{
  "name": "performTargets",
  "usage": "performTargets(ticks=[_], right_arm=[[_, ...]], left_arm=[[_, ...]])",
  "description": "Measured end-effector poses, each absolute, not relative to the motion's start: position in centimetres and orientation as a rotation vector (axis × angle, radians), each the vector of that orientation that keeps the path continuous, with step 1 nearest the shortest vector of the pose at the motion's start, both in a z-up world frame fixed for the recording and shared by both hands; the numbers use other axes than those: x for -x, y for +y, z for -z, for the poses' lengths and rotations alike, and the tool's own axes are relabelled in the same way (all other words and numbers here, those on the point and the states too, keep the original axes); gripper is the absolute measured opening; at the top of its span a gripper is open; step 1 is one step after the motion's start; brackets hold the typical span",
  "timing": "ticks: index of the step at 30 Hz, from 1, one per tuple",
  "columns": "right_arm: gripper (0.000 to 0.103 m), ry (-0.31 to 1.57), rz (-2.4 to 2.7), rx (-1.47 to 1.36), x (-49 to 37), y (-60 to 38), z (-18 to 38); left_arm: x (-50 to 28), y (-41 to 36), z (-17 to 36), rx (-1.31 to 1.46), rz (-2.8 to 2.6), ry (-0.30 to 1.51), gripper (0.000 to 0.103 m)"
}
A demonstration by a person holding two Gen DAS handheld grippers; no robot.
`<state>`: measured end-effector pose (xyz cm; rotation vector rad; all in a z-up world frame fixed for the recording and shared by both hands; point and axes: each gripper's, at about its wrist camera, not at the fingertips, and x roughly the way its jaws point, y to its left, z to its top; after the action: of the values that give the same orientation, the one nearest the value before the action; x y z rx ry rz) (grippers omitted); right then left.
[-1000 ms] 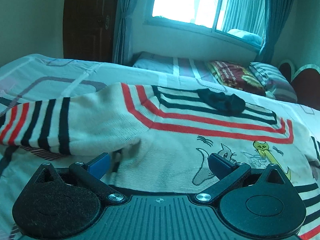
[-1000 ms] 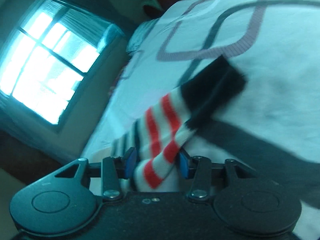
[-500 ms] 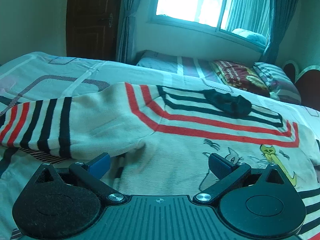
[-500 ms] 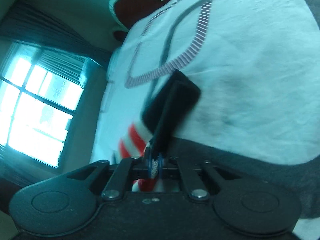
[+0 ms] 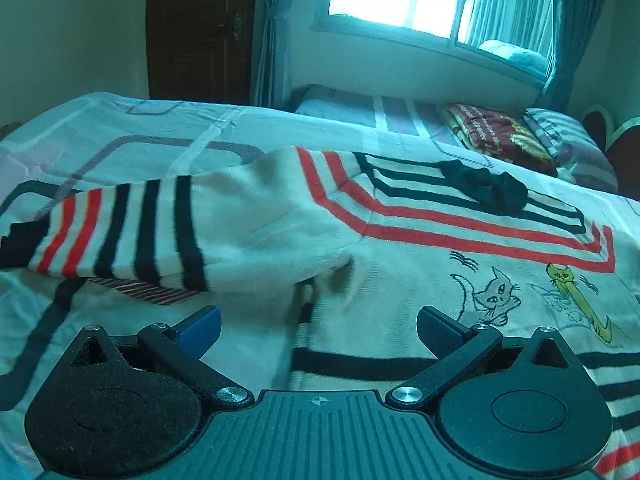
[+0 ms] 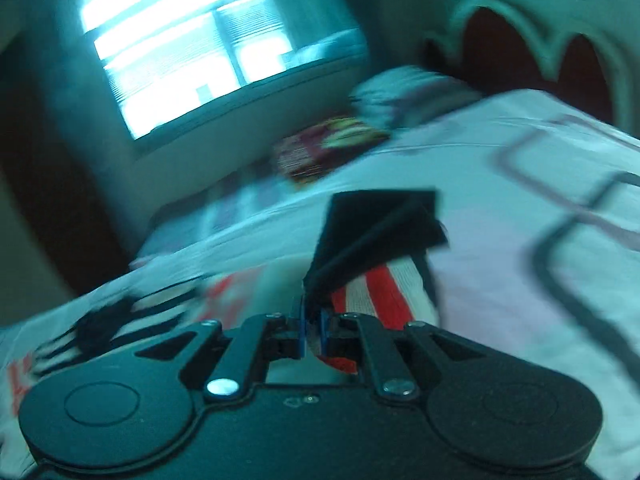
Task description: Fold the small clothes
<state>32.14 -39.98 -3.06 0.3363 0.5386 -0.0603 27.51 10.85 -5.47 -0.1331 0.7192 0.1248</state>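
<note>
Sweater (image 5: 360, 248) spread on bed (image 5: 120, 148), front up, one striped sleeve stretched sideways. Right tongs (image 6: 314, 330) pinched tight on other sleeve's black cuff (image 6: 380, 220), lifted off bedsheet. Left tongs (image 5: 318, 322) gaping wide over hem, gripping nothing. Risks: thin bite on cuff slips mid-swing; unpinned body drags along, wrinkling; sleeve lands crooked.

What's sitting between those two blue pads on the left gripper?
Nothing is gripped: the open left gripper hovers with bare bedsheet and the sweater hem lying below the gap, seen in the left wrist view.
</note>
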Motion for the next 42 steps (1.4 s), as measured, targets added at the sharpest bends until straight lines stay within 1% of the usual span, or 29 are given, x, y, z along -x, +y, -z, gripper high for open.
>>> performTargets(ticks=[7,10,14,15,16,18,19,20,21,22,23,24,26,27,28,29,34,37,39,40,42], right_arm=[[0.008,0.707,-0.273,-0.348,-36.1,-24.3,5.8],[0.007,0.747,-0.334,-0.349,-36.6,-20.3,6.9],[0.009,0.754,-0.37,-0.278,-36.6,-17.0,7.6],[0.013,0.761,-0.373,-0.269,-36.6,-16.5,7.9],[0.02,0.76,-0.381,-0.248,-36.3,-16.0,8.3],[0.045,0.723,-0.435,-0.17,-35.8,-14.9,8.3],[0.068,0.713,-0.484,-0.134,-35.2,-14.1,8.6],[0.067,0.701,-0.519,-0.11,-34.7,-13.7,8.4],[0.062,0.679,-0.546,-0.087,-34.3,-13.6,8.1],[0.048,0.665,-0.55,-0.075,-33.7,-13.8,7.8],[0.041,0.662,-0.533,-0.079,-33.3,-14.3,7.5],[0.041,0.656,-0.511,-0.108,-32.7,-15.2,7.2],[0.042,0.654,-0.466,-0.171,-31.9,-17.3,6.8],[0.042,0.657,-0.443,-0.2,-31.6,-18.4,6.6],[0.042,0.655,-0.426,-0.23,-31.2,-19.6,6.4],[0.043,0.652,-0.403,-0.262,-30.9,-20.8,6.2],[0.045,0.648,-0.31,-0.443,-29.3,-26.3,6.2],[0.045,0.636,-0.267,-0.586,-28.6,-29.9,6.9],[0.045,0.624,-0.227,-0.723,-28.4,-32.6,7.8],[0.045,0.615,-0.205,-0.795,-28.5,-33.8,8.4],[0.045,0.584,-0.154,-0.929,-28.5,-36.2,9.4]], left_arm=[[-25.3,14.2,4.8,0.153,-0.167,0.713,0.103],[-24.5,15.7,4.7,0.161,-0.192,0.713,0.103],[-23.7,17.3,4.7,0.192,-0.224,0.679,0.103],[-23.6,17.5,4.6,0.21,-0.22,0.667,0.103],[-23.6,17.7,4.6,0.235,-0.209,0.658,0.103],[-24.0,17.9,4.6,0.293,-0.186,0.646,0.103],[-24.5,17.8,4.6,0.317,-0.166,0.64,0.103],[-25.0,17.4,4.7,0.329,-0.145,0.639,0.103],[-25.6,17.1,4.7,0.334,-0.125,0.641,0.103],[-26.4,16.5,4.7,0.336,-0.095,0.64,0.103],[-27.2,15.8,4.8,0.338,-0.065,0.638,0.103],[-28.1,15.0,5.0,0.342,-0.027,0.639,0.103],[-30.0,13.2,5.5,0.364,0.054,0.651,0.102],[-31.1,12.3,5.9,0.379,0.096,0.664,0.1],[-32.1,11.2,6.4,0.389,0.135,0.68,0.081],[-33.2,10.1,7.0,0.393,0.171,0.709,0.072],[-37.6,6.7,10.1,0.427,0.234,0.816,0.072],[-39.0,5.8,10.3,0.441,0.257,0.808,0.071],[-40.1,5.0,10.4,0.43,0.279,0.818,0.039],[-40.7,4.7,10.5,0.405,0.279,0.832,0.007],[-41.2,4.4,10.5,0.391,0.284,0.837,0.008]])
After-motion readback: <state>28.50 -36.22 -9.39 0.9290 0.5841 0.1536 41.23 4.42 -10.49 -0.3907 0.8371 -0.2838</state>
